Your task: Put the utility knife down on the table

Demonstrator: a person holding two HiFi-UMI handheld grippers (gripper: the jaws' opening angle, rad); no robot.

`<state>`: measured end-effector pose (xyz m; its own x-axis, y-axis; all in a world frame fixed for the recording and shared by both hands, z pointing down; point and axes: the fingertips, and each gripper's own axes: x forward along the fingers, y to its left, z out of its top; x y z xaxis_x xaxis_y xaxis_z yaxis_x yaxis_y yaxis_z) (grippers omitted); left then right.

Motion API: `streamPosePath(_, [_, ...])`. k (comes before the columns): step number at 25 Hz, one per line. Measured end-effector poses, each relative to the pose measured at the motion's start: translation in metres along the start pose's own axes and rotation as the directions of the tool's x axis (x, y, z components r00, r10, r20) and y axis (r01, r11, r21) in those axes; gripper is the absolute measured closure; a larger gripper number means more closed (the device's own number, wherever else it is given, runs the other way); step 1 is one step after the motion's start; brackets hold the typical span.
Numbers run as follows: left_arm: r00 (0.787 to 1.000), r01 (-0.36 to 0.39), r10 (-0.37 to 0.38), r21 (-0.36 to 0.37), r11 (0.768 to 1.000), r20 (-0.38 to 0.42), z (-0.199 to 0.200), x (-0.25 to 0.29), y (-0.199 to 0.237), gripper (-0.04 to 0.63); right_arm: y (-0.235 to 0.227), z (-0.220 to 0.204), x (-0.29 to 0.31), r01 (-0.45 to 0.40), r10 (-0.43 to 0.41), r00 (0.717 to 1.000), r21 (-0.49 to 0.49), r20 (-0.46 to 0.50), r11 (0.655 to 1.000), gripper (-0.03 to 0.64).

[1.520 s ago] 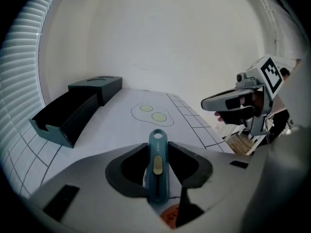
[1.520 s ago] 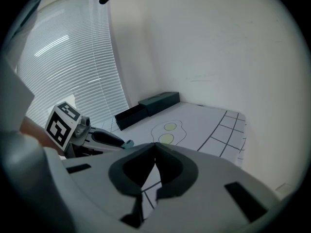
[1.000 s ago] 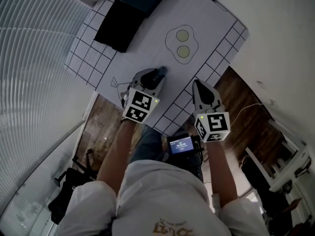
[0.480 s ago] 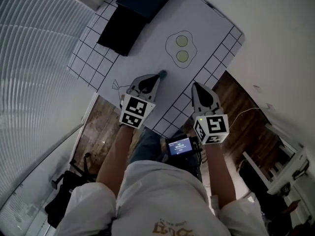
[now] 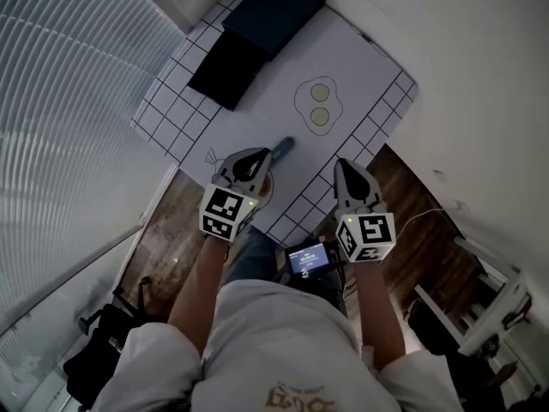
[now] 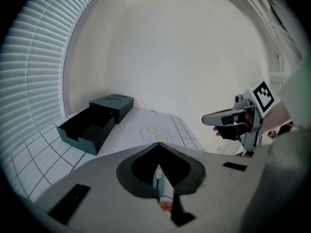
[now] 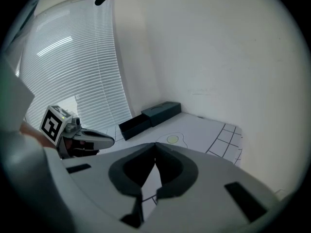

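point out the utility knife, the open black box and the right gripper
utility knife (image 5: 284, 148), head view, its teal end
open black box (image 5: 225, 73), head view, its inside
right gripper (image 5: 340, 165), head view, its closed tips

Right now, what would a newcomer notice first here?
The left gripper and right gripper, both bearing marker cubes, hang shut above the gridded mat's near edge. The utility knife lies on the mat beyond the left gripper's tip; an open dark box and a closed box sit farther back.

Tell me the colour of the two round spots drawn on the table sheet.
The spots are pale yellow-green; the head view shows them best.
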<state>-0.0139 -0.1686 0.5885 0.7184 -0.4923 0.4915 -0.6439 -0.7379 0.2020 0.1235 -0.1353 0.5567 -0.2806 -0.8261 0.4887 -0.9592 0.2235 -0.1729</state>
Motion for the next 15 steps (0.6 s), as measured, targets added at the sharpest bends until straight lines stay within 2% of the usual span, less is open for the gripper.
streamPosePath(6, [0.996, -0.045, 0.046, -0.026, 0.999, 0.07, 0.024, -0.03, 0.006, 0.588, 0.011, 0.021, -0.007, -0.008, 0.009, 0.999, -0.029, 0.036, 1.0, 0.609])
streamPosePath(15, [0.974, -0.123, 0.12, 0.004, 0.992, 0.191, 0.068, -0.076, 0.011, 0.588, 0.023, 0.049, -0.027, -0.013, 0.018, 0.995, -0.056, 0.097, 0.998, 0.609])
